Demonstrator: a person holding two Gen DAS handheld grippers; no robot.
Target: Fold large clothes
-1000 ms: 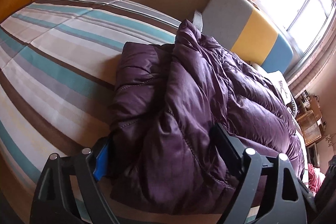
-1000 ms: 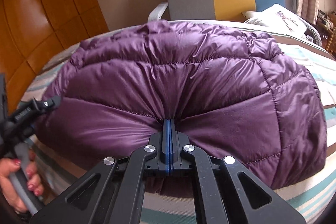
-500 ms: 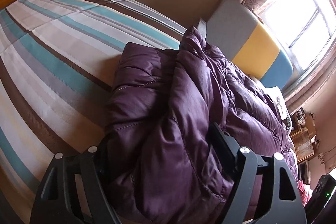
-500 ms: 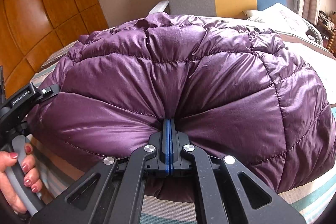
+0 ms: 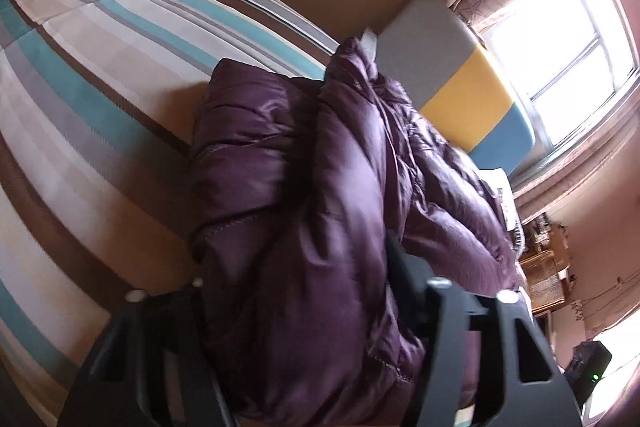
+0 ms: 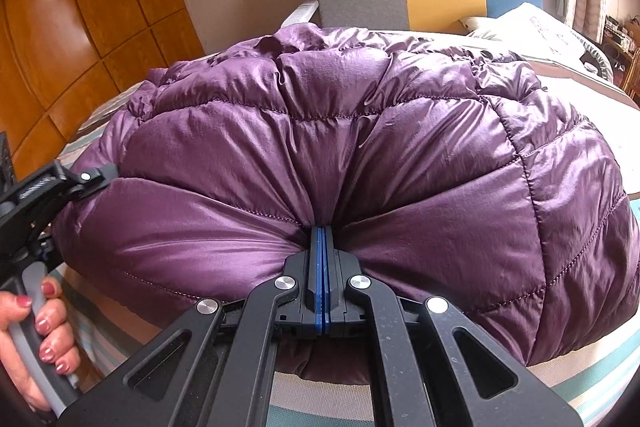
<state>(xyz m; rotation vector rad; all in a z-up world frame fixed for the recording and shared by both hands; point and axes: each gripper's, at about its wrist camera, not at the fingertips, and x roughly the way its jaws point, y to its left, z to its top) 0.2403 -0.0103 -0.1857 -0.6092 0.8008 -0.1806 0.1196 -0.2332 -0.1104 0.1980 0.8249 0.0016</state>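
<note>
Right now the purple down jacket (image 6: 360, 163) lies bunched on the striped bed cover (image 5: 80, 107), its near edge facing both tongs. The right gripper (image 6: 321, 251) is fully closed, its blue pads pinched on a tuck of the jacket's near hem, with the shell puckering outward from that point. The left gripper (image 5: 296, 291) straddles a thick folded bundle at the jacket's left end; its jaws are closing with the padding between them, though the pads themselves are hidden behind the fabric, so a firm hold cannot be confirmed. The person's hand (image 6: 38, 343) grips that tool's handle at the left edge of the right wrist view.

The main risk, as I judge it, is the slick, puffy shell. The right side holds only a thin pinch, which could slide free under the jacket's weight once lifted. On the left, the thick bundle may squeeze out sideways before the jaws settle, or only the top layer may be caught, leaving the fold to spill open and sag unevenly.
</note>
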